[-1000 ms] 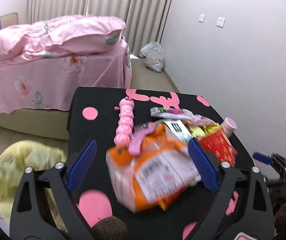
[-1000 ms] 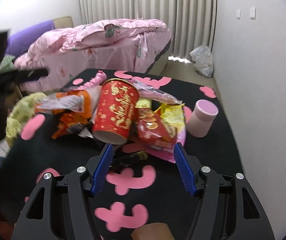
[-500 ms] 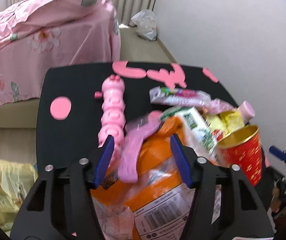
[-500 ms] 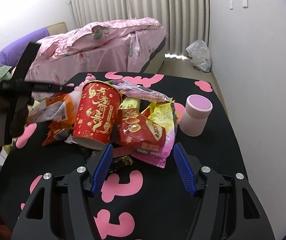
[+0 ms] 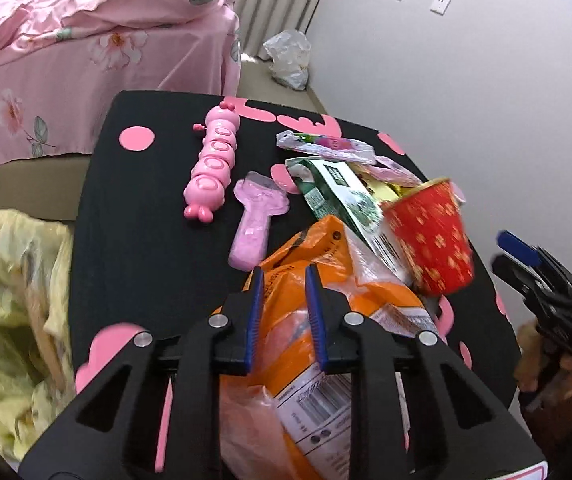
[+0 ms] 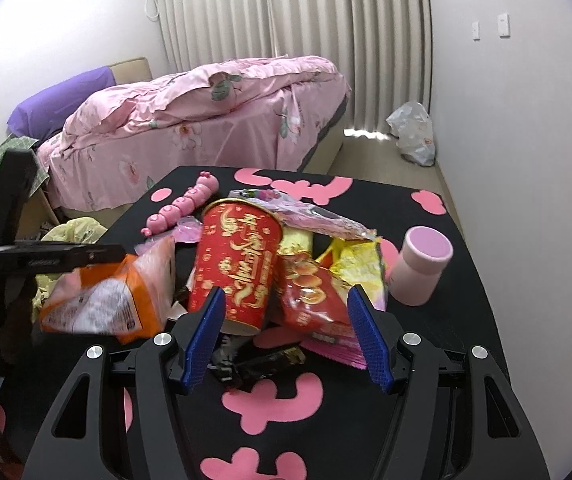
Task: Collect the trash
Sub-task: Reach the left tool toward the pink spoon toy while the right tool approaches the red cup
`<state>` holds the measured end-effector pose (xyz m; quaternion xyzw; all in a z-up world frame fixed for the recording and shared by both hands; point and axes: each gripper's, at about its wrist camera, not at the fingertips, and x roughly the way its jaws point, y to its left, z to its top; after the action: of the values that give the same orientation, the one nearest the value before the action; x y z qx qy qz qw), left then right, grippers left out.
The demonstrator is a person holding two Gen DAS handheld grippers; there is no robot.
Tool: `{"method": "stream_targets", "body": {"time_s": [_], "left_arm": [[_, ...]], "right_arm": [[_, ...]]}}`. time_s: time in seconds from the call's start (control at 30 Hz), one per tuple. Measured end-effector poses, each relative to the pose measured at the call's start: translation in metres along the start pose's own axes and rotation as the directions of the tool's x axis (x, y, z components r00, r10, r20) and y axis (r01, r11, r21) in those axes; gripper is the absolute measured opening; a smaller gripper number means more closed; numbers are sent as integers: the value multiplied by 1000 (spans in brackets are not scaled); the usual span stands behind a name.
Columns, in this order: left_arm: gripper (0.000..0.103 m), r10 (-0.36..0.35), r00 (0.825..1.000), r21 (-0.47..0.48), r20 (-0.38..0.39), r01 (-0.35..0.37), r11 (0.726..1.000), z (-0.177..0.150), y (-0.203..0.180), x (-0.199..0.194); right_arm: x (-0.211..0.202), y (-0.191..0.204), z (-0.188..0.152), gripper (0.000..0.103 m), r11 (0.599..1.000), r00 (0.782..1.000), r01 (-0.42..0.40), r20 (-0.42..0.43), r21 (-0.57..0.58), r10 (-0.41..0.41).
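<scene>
The orange snack bag (image 5: 309, 320) lies at the near-left edge of the trash heap on the black desk (image 5: 146, 248), and my left gripper (image 5: 284, 312) has just been closing on it: the fingers (image 5: 254, 312) now stand narrow, with a fold of the bag's upper edge pinched between them. In the right wrist view the bag looks blurred and partly raised at that end.

To do this well I should keep the squeeze firm, because the film is slick and crinkly and only a fold is caught. I judge a slow, straight lift is best, since the green-and-white packet (image 5: 337, 196) leans on the bag and the red paper cup (image 6: 238, 264) stands tilted just beside it; a jerk could tip the cup or drag the packet off. Then swing the bag over to the yellow trash bag (image 5: 10, 320) beside the desk's left edge.

My right gripper (image 6: 286, 336) hangs with its fingers wide, empty, in front of the cup and the red snack packet (image 6: 309, 296). The pink caterpillar toy (image 5: 214, 160) and the pink jar (image 6: 421, 268) look like keepers, so I leave them.
</scene>
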<state>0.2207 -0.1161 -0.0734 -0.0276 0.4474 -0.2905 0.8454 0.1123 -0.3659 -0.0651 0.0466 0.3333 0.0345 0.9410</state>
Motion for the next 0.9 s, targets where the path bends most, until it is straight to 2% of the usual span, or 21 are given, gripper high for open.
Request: {"method": "stream_targets", "body": {"time_s": [0.07,0.17,0.27,0.37,0.43,0.53,0.67,0.73,0.8,0.9], "left_arm": [[34,6,1000,-14,20,-6,1000,-7,-1,-11],[42,-1,998,-70,59,5,998,-13,5,-28],[46,5,996,-106,90,5,994,-12,13,-40],[47,14,994,-70,105,-6,997,3,14,-44],[54,-17,993,14,114,15,1000,21,8,-42],[54,-9,996,158,91,-6,987,44,-8,-23],[54,80,997,292,22,-83,953,61,-23,27],[52,94,995,295,-26,-82,952,64,-21,50],[49,58,995,265,-83,-34,964,68,-16,68],[48,47,994,240,-103,-21,971,69,-11,78]], "right_arm": [[3,6,1,60,1000,1000,-8,-5,-10,8],[5,15,1,60,999,1000,-15,-5,-30,15],[7,21,6,60,999,1000,-16,3,-44,16],[7,27,17,60,999,999,-27,26,-47,28],[7,28,24,60,999,998,-22,56,-40,24],[10,25,26,60,1000,998,-18,62,-13,19],[10,13,19,60,1000,998,-1,64,15,0],[10,6,16,60,1000,998,28,61,10,-28],[9,-2,11,60,999,997,48,58,14,-48],[8,-16,5,60,997,996,63,53,38,-65]]}}
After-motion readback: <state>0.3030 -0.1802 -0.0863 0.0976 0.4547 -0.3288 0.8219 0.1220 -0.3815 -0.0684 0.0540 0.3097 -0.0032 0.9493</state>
